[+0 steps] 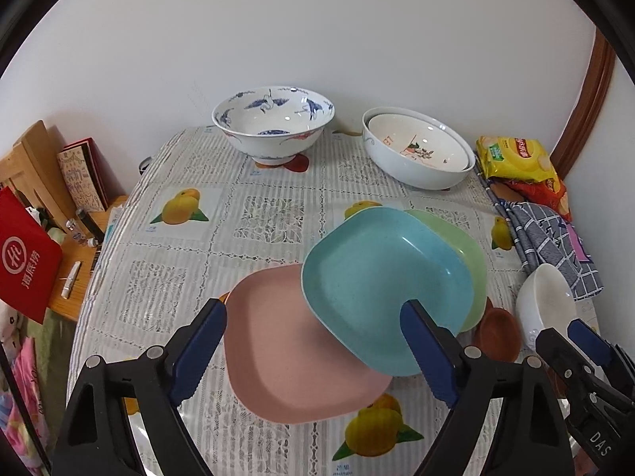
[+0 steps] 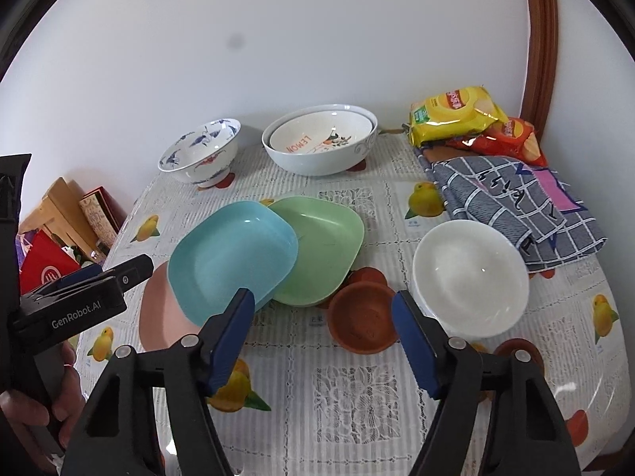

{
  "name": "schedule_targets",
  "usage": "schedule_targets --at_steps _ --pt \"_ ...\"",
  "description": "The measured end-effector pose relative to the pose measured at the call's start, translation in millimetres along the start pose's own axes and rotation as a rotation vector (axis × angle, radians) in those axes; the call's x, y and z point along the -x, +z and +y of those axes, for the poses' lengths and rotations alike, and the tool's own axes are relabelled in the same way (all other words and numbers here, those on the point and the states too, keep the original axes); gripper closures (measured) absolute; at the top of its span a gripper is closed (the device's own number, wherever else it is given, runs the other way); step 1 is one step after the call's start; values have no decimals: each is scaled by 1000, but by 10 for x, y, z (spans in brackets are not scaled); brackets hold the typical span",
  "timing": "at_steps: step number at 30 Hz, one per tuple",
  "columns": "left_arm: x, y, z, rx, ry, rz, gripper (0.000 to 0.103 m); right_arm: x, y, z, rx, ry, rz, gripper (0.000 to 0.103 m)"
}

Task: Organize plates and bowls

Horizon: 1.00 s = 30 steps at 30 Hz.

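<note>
Both grippers, left (image 1: 313, 351) and right (image 2: 323, 341), hover spread and empty at the table's (image 2: 357, 396) near edge, seemingly lined up for the overlapping blue (image 1: 381, 285), green (image 2: 325, 246) and pink (image 1: 285, 357) plates.

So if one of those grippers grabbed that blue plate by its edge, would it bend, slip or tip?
The blue plate looks like rigid matte plastic, so it probably stays stiff and feels light. It lies tilted, overlapping the pink plate and the green plate, so lifting one edge may nudge or slide those. Its smooth rim could slip between narrow fingers.
</note>
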State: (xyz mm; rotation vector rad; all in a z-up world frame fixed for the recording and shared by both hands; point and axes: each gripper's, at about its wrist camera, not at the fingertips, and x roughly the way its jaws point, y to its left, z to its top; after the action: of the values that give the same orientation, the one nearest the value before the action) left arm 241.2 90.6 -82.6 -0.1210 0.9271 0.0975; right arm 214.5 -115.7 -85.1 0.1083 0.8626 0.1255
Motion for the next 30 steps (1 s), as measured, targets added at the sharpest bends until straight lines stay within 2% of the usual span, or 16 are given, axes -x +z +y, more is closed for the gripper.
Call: schedule_targets --at_steps 8,12,20,27,30 --pt "-359 99 37 5 6 43 15 -350 162 70 11 13 18 35" --pt "-488 153 64 -1 13 46 21 -522 227 71 11 11 36 41" --pt "-737 194 77 -12 -4 64 23 -837 256 83 -11 22 80 46" --pt "-918 173 59 -27 -5 89 32 -1049 233 164 7 22 109 52" --pt "-959 171 76 -17 -18 96 46 -1134 230 205 14 27 127 60"
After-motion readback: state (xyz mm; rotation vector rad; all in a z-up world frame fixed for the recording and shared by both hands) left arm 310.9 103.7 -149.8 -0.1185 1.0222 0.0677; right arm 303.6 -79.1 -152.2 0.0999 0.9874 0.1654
